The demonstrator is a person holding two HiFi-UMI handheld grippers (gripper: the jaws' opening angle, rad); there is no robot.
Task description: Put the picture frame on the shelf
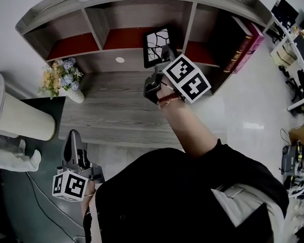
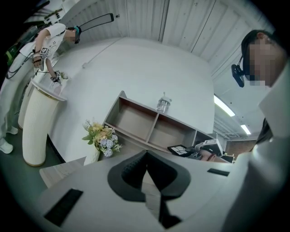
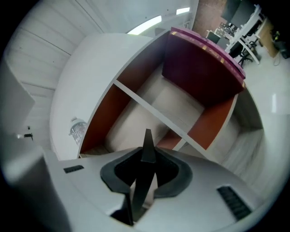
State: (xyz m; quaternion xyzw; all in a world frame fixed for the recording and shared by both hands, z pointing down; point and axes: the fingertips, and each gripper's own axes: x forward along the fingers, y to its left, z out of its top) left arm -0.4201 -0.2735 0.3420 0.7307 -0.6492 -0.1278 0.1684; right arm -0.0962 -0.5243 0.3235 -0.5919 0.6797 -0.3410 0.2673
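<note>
The picture frame (image 1: 155,44), black with a white branch pattern, stands upright at the mouth of the shelf's (image 1: 99,27) middle compartment. My right gripper (image 1: 165,54) is shut on the frame's right edge. In the right gripper view the frame (image 3: 147,145) shows edge-on as a thin dark strip pinched between the pads of the right gripper (image 3: 144,174), with the red-floored compartments ahead. My left gripper (image 1: 73,144) hangs low at the left, off the desk's front edge. Its pads meet with nothing between them in the left gripper view (image 2: 146,156), where the frame (image 2: 180,149) shows far off.
A vase of flowers (image 1: 63,80) stands on the wooden desk (image 1: 116,112) at the left. Magenta books (image 1: 242,47) lean in the right compartment. A white ribbed cylinder (image 1: 19,118) stands left of the desk. A water bottle (image 2: 163,104) tops the shelf. A person (image 2: 45,41) stands beyond.
</note>
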